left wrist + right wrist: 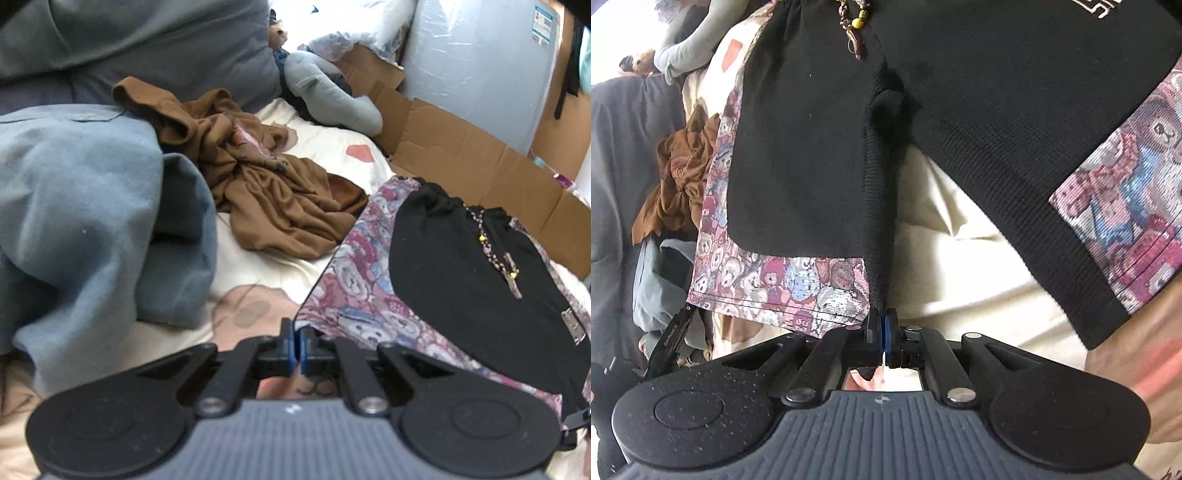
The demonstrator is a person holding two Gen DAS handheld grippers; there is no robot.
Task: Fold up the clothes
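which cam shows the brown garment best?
Left wrist: the brown garment lies crumpled mid-frame on the cream bedding, nearly whole. Right wrist catches only a small piece at the left edge, partly behind the black and bear-print shorts.

White lettering (1097, 9) on the black shorts (997, 110) was cut off by the right wrist view's top edge, unreadable. Drawstring (855, 27) ran out of frame there too. Label (543, 26) on the wrapped mattress (476, 70) was too small to read. Stuffed toy (637, 62) was blurred, partly hidden.
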